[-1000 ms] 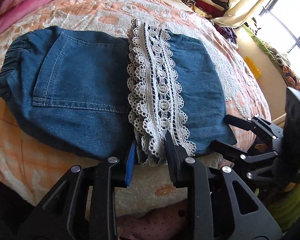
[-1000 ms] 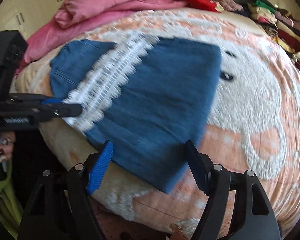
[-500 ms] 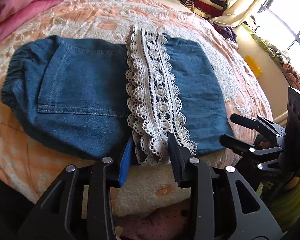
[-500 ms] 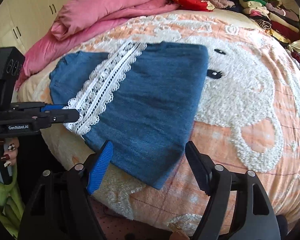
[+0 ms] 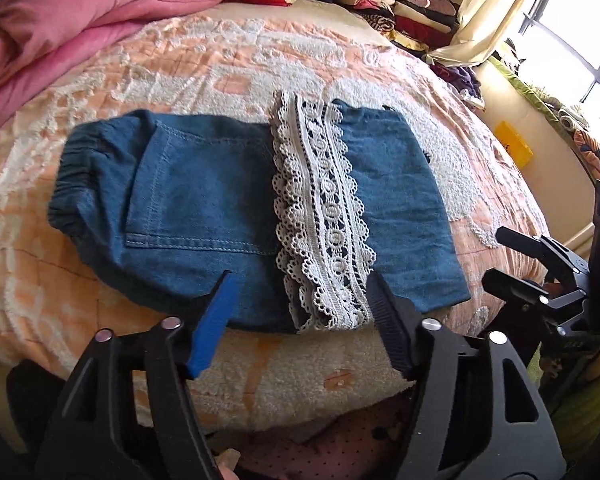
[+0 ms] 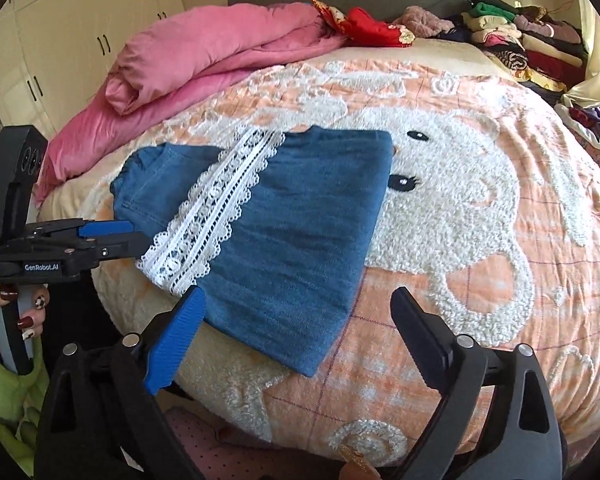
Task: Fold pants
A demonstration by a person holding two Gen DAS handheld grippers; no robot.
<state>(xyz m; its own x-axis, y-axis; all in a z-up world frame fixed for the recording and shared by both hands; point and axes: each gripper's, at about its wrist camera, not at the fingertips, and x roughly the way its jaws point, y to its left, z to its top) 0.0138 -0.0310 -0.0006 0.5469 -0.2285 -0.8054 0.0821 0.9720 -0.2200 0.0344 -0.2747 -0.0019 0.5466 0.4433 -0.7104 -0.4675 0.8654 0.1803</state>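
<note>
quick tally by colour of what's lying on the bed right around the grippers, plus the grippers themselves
blue: 1, the folded blue denim pants with a white lace hem band
pink: 1, the rolled pink quilt
peach and white: 1, the fleecy peach bedspread underneath
black: 2, the left gripper and the right gripper, both open and empty
total: 5

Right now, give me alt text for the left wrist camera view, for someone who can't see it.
Folded blue denim pants with a white lace trim across them lie on a peach and white bedspread. The open left gripper hovers at the near edge, nothing between its fingers. The right gripper shows at right; a pink quilt lies behind.
</note>
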